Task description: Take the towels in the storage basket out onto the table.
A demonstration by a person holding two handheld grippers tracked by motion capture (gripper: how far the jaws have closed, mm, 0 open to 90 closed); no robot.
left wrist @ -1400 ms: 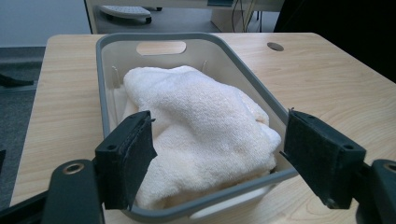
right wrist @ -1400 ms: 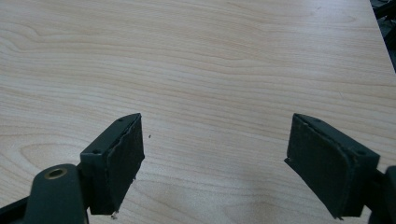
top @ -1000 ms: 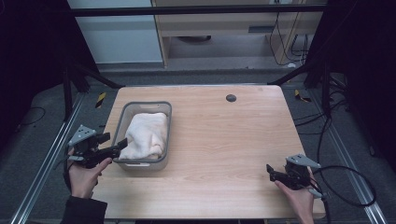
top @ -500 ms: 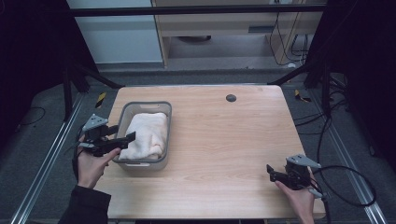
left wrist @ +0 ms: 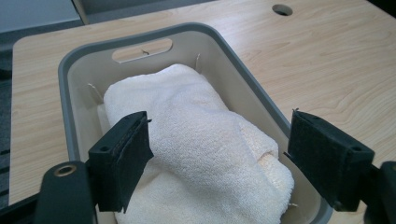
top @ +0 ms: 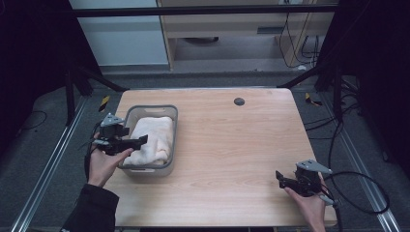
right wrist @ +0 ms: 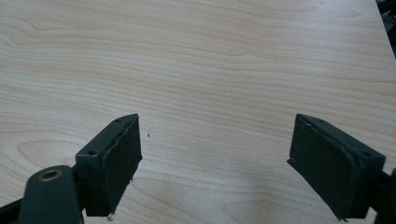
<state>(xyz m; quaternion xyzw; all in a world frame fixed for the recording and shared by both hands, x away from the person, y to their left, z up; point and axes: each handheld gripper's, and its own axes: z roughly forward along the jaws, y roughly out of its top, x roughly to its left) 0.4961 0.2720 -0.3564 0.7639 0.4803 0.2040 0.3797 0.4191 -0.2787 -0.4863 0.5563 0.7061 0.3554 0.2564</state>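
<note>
A grey plastic basket [top: 172, 121] stands on the left part of the wooden table [top: 232, 145] and holds a folded cream towel [top: 153, 140]. My left gripper [top: 141, 140] hovers open over the basket's left side, its jaws spread wide above the towel [left wrist: 196, 140]. The basket rim [left wrist: 65, 70] and its handle slot sit beyond the towel in the left gripper view. My right gripper [top: 279, 178] rests low near the table's front right corner, open, with bare wood [right wrist: 210, 70] between its jaws.
A small dark round hole [top: 239, 101] sits near the table's far edge, also seen from the left gripper as the hole [left wrist: 282, 9]. A black cable [top: 358, 193] loops off the right gripper past the table's right edge. Metal frame rails [top: 48, 164] run along the floor at left.
My left gripper has moved right and forward from beside the basket to above its left side and the towel. The right gripper has stayed where it was.
</note>
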